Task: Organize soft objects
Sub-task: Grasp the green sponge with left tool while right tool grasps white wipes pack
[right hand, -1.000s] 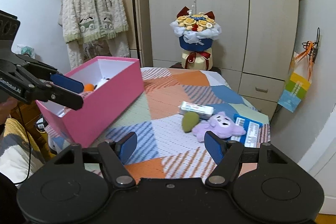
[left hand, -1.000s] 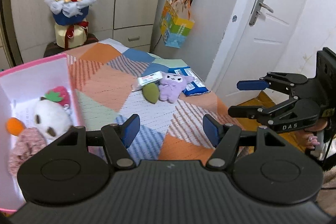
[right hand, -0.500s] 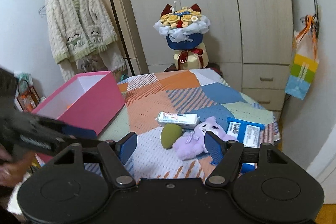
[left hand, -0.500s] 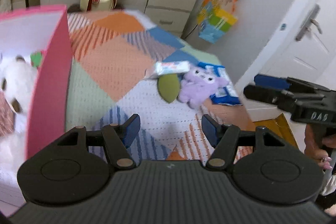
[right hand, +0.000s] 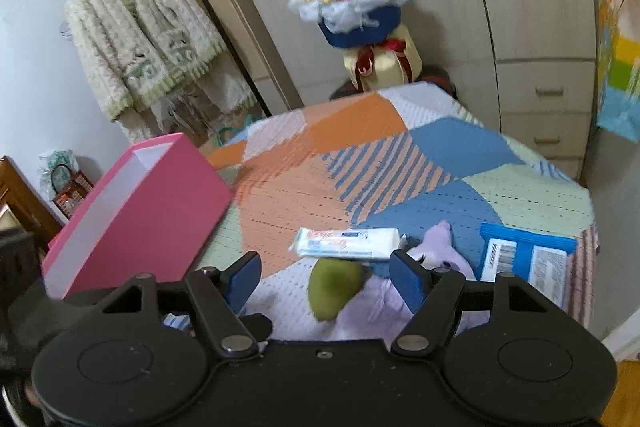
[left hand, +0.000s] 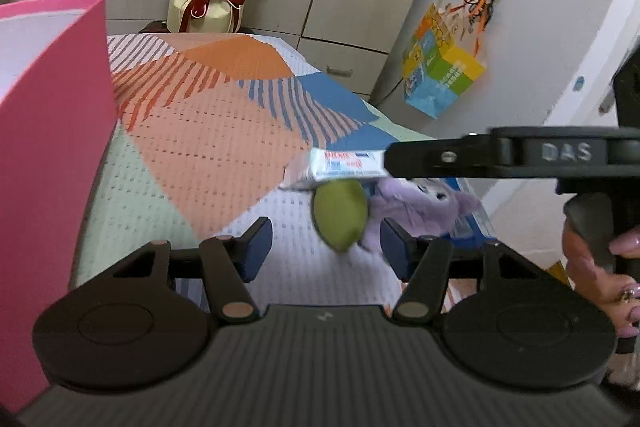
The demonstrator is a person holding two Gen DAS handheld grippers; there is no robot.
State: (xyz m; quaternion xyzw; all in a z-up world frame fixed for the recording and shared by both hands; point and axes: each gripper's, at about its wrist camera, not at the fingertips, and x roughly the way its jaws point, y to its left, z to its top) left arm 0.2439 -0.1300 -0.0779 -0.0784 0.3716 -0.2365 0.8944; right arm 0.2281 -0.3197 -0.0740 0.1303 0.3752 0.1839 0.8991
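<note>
**A:** Both grippers dropped closer to the toys since a second ago. Pink box [right hand: 136,223] sits left on the quilt [left hand: 208,147].

**B:** Plush [left hand: 424,211], then green toy [left hand: 340,215], touching, mid-quilt. Left gripper [left hand: 326,241] has been narrowing, nothing between its pads; right gripper [right hand: 326,281] gapes, empty too.

A green toy [right hand: 334,287] is seen between the open fingers of the right gripper [right hand: 326,277], untouched. A pink box [right hand: 136,223] is set at the left.
</note>
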